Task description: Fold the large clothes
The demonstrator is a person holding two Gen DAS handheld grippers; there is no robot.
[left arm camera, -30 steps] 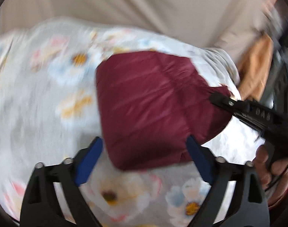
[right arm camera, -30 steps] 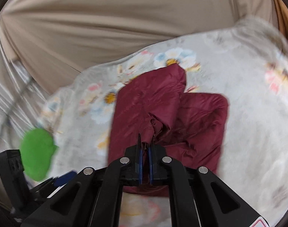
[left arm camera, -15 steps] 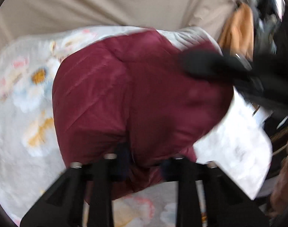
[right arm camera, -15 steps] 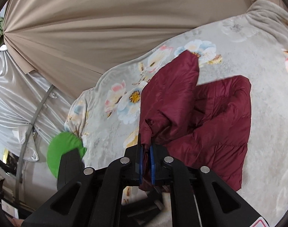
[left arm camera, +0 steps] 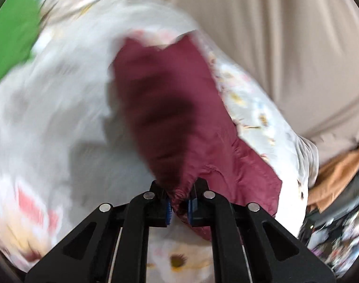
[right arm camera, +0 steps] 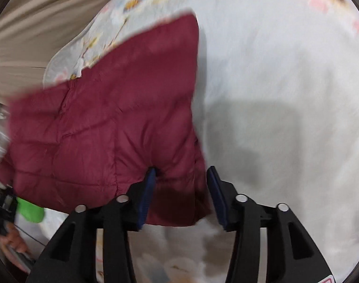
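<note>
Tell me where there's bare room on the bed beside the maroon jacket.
Bare floral blanket lies open to the right of the maroon jacket in the right wrist view. Left is crowded: the beige curtain and a green object.

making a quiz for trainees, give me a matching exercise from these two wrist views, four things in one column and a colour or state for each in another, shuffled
Things:
1. left gripper
2. right gripper
3. puffer jacket
4. floral blanket

Colour or state:
A. pale, printed with flowers, spread under the garment
B. jaws apart, having just been opening, a corner of fabric lying loose between them
C. maroon and quilted
D. jaws closed, bunched fabric pinched between the blue pads

Pairs: 1-D, 2-B, 3-C, 4-A
</note>
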